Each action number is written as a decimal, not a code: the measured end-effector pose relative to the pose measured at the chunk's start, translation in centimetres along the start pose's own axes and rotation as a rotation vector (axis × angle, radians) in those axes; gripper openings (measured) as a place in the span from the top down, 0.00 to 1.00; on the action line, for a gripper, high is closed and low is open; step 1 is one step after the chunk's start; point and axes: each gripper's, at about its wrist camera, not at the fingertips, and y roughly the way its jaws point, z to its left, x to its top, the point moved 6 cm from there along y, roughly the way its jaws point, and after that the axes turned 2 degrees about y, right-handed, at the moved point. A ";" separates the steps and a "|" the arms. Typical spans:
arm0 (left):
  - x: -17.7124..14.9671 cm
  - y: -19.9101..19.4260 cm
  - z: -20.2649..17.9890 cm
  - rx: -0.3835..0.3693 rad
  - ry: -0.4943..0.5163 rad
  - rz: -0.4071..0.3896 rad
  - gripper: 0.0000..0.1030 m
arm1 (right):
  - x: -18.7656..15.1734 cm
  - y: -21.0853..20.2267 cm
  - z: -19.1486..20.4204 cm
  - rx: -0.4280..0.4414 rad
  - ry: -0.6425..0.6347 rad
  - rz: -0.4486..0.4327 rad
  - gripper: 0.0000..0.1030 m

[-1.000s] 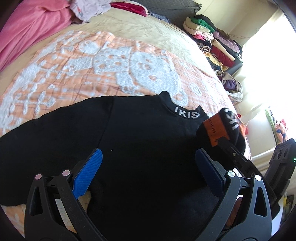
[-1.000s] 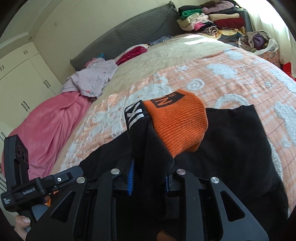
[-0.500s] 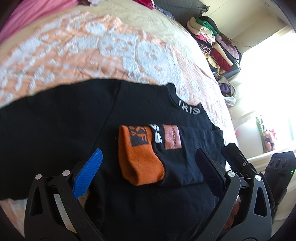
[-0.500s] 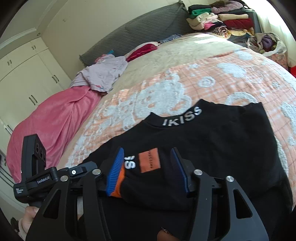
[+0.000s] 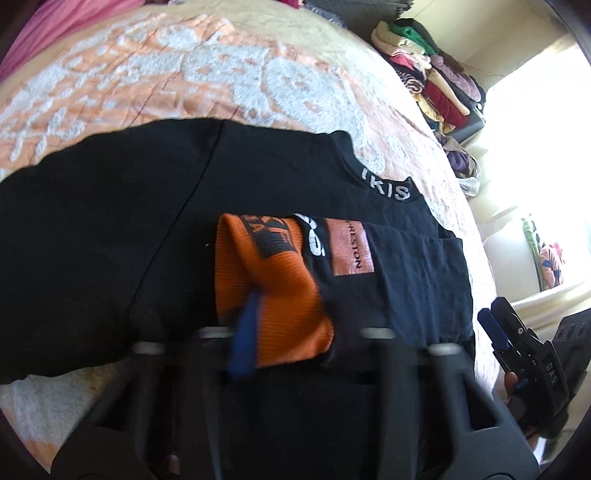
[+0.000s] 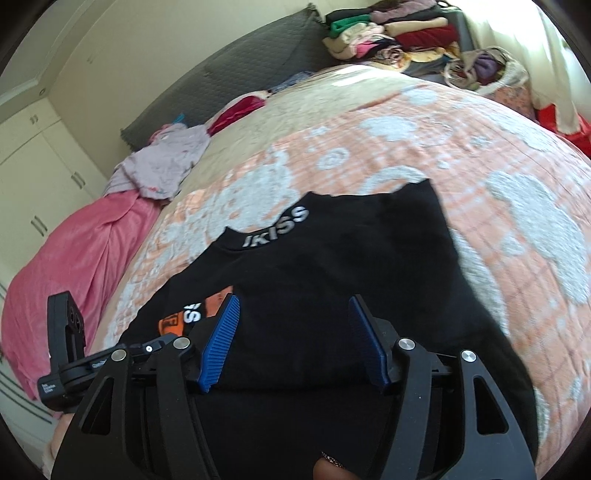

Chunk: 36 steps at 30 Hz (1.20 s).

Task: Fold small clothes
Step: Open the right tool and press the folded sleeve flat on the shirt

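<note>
A black top point(image 5: 110, 240) with white "IKISS" lettering on its collar lies flat on the orange-and-white quilt point(image 5: 184, 85). A black sleeve with a "PRESTON" patch is folded across its body and ends in an orange cuff point(image 5: 280, 295). My left gripper point(image 5: 251, 332), blurred, is closing, its blue pad pressed into the near end of that cuff. My right gripper point(image 6: 293, 339) hovers over the top's body point(image 6: 332, 258). Its jaws are opening, with only flat black cloth below them. The cuff point(image 6: 170, 325) shows just left of its left finger. The right gripper point(image 5: 495, 332) also shows beside the sleeve's right edge.
A stack of folded clothes point(image 6: 388, 33) and a basket of clothes point(image 6: 491, 70) stand beyond the bed's far right corner. A pink blanket point(image 6: 74, 266) and a lilac garment point(image 6: 166, 162) lie along the left side. A grey headboard point(image 6: 240, 70) backs the bed.
The right gripper laid the orange-cuffed sleeve across the top, let go and drew back to the right. The left gripper came down and closed from wide open onto the cuff.
</note>
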 end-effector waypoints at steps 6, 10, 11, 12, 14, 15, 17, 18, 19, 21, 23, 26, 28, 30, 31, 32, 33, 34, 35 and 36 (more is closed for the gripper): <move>0.6 -2.4 -1.0 0.047 0.107 -0.062 0.93 | 0.2 -1.0 -3.2 -0.101 0.001 -0.017 0.42; 0.2 -1.7 -0.3 0.115 0.135 -0.030 0.92 | 0.1 -0.8 -3.9 -0.165 -0.027 -0.015 0.42; 0.1 -1.5 0.1 0.122 0.128 -0.020 0.89 | 0.0 -0.7 -3.9 -0.168 -0.034 -0.010 0.42; 0.1 -1.7 0.4 0.132 0.123 -0.023 0.86 | -0.1 -0.6 -3.8 -0.164 -0.042 -0.006 0.42; 0.1 -2.7 0.7 0.144 0.122 -0.045 0.85 | -0.3 -0.4 -3.4 -0.166 -0.064 0.002 0.42; 0.2 -3.2 0.7 0.148 0.123 -0.058 0.82 | -0.5 -0.1 -3.0 -0.166 -0.085 0.011 0.42; 0.4 -4.4 0.2 0.151 0.131 -0.091 0.77 | -0.6 0.3 -2.4 -0.161 -0.112 0.029 0.42; 0.5 -4.8 -0.2 0.150 0.142 -0.099 0.73 | -0.7 0.7 -2.0 -0.158 -0.126 0.039 0.42; 0.4 -4.9 -0.6 0.149 0.151 -0.102 0.71 | -0.9 0.9 -1.7 -0.154 -0.140 0.051 0.42; 0.2 -4.7 -2.0 0.126 0.179 -0.096 0.66 | -1.3 1.6 -1.2 -0.153 -0.163 0.080 0.42; -0.1 -3.7 -3.2 0.115 0.211 -0.072 0.65 | -1.8 2.3 -1.0 -0.161 -0.180 0.112 0.42; -0.9 -1.5 -3.7 0.132 0.238 -0.021 0.64 | -2.3 3.0 -1.3 -0.187 -0.187 0.149 0.42; -1.4 -0.1 -3.1 0.157 0.235 0.015 0.60 | -2.6 3.3 -1.9 -0.195 -0.176 0.170 0.42; -1.9 1.1 -2.3 0.170 0.220 0.038 0.60 | -2.8 3.5 -2.3 -0.196 -0.169 0.181 0.42; -2.0 1.2 -2.1 0.169 0.219 0.036 0.60 | -2.9 3.6 -2.4 -0.194 -0.168 0.182 0.42; -2.0 1.2 -2.1 0.169 0.223 0.032 0.60 | -3.0 3.7 -2.5 -0.195 -0.169 0.183 0.42; -2.1 1.2 -2.2 0.169 0.226 0.030 0.60 | -3.0 3.8 -2.5 -0.198 -0.171 0.183 0.42; -2.1 1.2 -2.1 0.169 0.226 0.030 0.59 | -3.1 3.8 -2.4 -0.202 -0.176 0.181 0.42; -2.1 1.1 -2.1 0.167 0.223 0.029 0.59 | -3.1 3.8 -2.3 -0.210 -0.183 0.176 0.42; -2.1 1.0 -2.1 0.166 0.223 0.029 0.59 | -3.1 3.7 -2.2 -0.213 -0.189 0.172 0.40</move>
